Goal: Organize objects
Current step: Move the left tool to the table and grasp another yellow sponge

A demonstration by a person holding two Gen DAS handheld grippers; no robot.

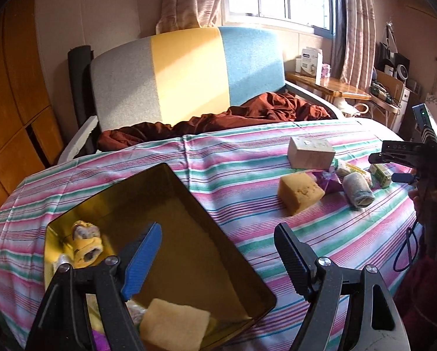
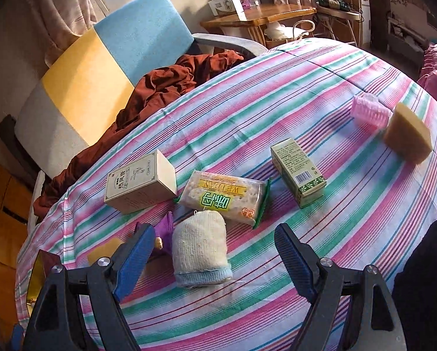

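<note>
My left gripper (image 1: 218,251) is open and empty above the gold tin tray (image 1: 241,263), which holds a yellow sock roll (image 1: 86,242) and a yellow sponge (image 1: 174,324). On the striped cloth lie another sponge (image 1: 300,193), a beige box (image 1: 310,153) and a grey sock roll (image 1: 358,191). My right gripper (image 2: 215,251) is open, its fingers on either side of the white sock roll (image 2: 200,251). Behind it lie a cracker packet (image 2: 227,199), the beige box (image 2: 142,181), a green box (image 2: 297,172), a pink roller (image 2: 370,114) and a sponge (image 2: 408,134).
A purple wrapper (image 2: 164,228) lies by the right gripper's left finger. A chair with a brown cloth (image 1: 218,117) stands behind the table. A wooden side table (image 2: 256,14) with boxes stands at the back right. The right gripper also shows in the left wrist view (image 1: 405,158).
</note>
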